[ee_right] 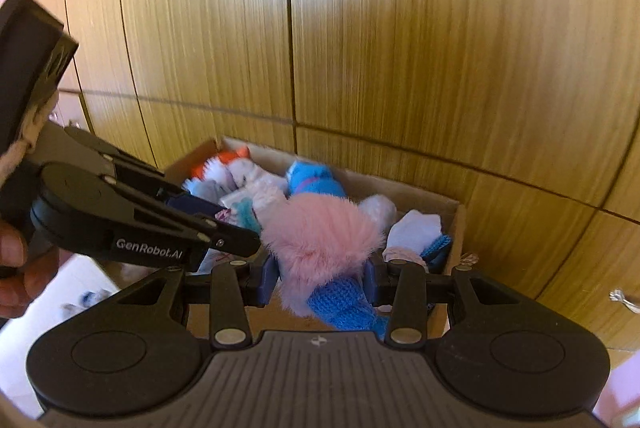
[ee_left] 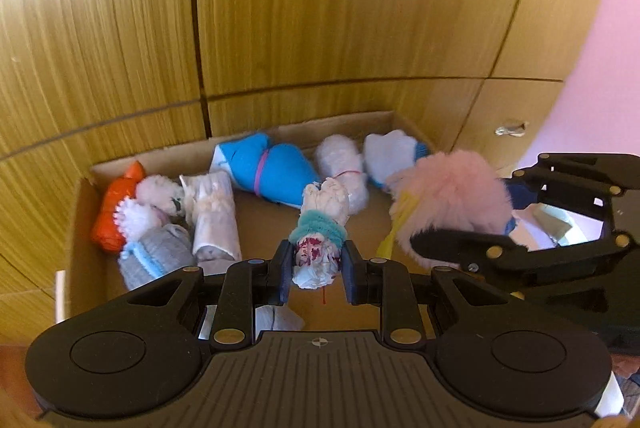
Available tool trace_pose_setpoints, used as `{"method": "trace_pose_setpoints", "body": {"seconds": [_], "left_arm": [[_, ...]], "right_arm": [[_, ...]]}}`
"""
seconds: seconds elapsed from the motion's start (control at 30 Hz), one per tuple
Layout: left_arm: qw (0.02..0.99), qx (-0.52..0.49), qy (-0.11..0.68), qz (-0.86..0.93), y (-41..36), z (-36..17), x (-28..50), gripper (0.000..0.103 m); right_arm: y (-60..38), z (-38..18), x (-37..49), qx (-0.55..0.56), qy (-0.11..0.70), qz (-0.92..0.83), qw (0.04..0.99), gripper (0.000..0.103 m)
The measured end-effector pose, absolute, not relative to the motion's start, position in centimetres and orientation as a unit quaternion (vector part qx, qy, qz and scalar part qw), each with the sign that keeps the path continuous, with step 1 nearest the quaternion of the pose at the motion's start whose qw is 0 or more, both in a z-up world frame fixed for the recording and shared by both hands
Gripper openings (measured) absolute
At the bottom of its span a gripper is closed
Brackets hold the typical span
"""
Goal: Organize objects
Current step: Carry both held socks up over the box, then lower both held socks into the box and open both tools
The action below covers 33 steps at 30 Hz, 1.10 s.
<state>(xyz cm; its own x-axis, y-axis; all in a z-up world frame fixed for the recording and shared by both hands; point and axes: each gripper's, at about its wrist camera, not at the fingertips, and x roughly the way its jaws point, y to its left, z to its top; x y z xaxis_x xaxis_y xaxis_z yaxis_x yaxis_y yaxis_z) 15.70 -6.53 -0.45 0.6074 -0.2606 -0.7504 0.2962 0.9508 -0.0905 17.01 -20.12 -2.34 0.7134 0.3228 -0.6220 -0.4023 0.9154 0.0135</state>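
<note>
Gripping a white rolled sock bundle with a teal knit band and red print, the left gripper has its blue-padded fingers closed on the lower end; bundle tilts up and away over the cardboard box floor. Right gripper fingers clamp a fluffy pink sock bundle with a blue knit part hanging below the fingers, held above the near right part of the box. In the left wrist view the pink fluff hides the box's right side, right gripper just beside the left one.

Inside box, left end: orange sock, white fuzzy pom-pom sock, grey sock with light-blue stripe, cream rolled sock, all packed touching. Back wall: bright blue sock pair with a pink rubber band, leaning diagonal. Next right, white fuzzy roll with a thin red band, then a pale white-blue sock in the far right corner. Middle of box floor bare cardboard.

Box sits against wood-grain cabinet doors; pink wall at right. Left gripper body blocks the lower-left of the right wrist view; a hand shows at that edge. More blurred socks outside the box, on a white surface.
</note>
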Motion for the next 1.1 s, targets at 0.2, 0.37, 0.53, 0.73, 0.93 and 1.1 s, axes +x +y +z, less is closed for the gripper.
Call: {"method": "trace_pose_setpoints", "body": {"seconds": [0.2,0.37,0.53,0.73,0.93,1.1], "left_arm": [[0.891,0.024,0.429,-0.148,-6.2,-2.6,17.6,0.031],[0.888,0.023,0.437,-0.141,-6.0,-3.6,18.3,0.031],[0.888,0.021,0.439,-0.133,-5.6,-3.9,18.9,0.031],[0.883,0.025,0.452,-0.125,-6.0,-4.7,19.8,0.034],[0.882,0.032,0.451,-0.130,-6.6,-4.9,20.0,0.037],[0.886,0.034,0.446,-0.126,-7.0,-4.3,19.6,0.047]], "right_arm": [[-19.6,-4.9,19.1,-0.071,0.354,0.211,0.908,0.038],[-18.8,-6.0,20.2,-0.083,0.364,0.213,0.903,0.038],[-18.6,-6.1,21.4,-0.089,0.371,0.210,0.900,0.038],[-18.4,-6.4,21.8,-0.104,0.387,0.203,0.893,0.046],[-18.6,-6.5,22.0,-0.106,0.386,0.189,0.897,0.057],[-19.4,-5.9,21.5,-0.091,0.384,0.187,0.899,0.060]]}}
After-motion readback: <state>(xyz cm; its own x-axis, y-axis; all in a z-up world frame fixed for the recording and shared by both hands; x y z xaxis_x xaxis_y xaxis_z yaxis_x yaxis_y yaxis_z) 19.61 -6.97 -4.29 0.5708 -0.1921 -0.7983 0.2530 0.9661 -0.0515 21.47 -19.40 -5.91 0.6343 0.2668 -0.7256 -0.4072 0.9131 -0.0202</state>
